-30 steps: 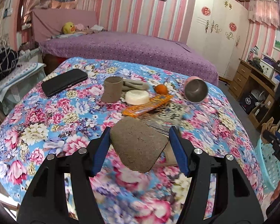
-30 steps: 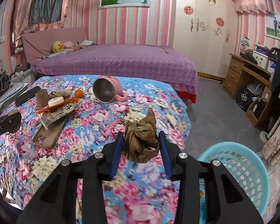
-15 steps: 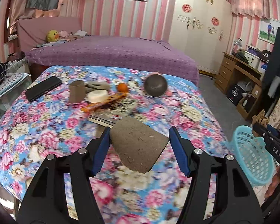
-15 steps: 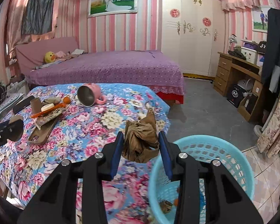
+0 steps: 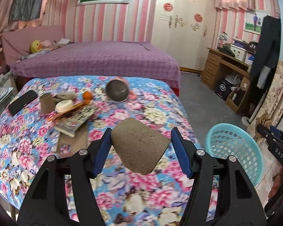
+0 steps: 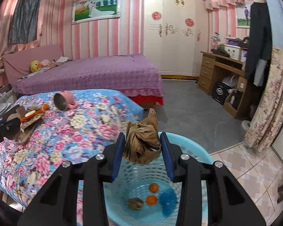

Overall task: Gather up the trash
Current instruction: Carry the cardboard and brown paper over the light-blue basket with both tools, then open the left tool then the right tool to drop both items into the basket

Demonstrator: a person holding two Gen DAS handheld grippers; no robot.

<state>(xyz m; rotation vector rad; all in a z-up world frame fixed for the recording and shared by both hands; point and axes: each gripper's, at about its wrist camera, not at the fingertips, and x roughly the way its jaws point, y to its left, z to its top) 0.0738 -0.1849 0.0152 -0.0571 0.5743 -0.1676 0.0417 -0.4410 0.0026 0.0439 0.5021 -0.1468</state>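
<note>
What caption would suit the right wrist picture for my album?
Right gripper holds crumpled brown paper over a blue basket beside the flowered bed.

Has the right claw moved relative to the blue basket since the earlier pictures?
Yes. The right claw, shut on crumpled brown paper, has moved from above the flowered bed to over the blue basket.

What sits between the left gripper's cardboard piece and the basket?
Left wrist view: only flowered bedspread and the bed's edge separate the cardboard piece from the basket; no objects lie there.
</note>
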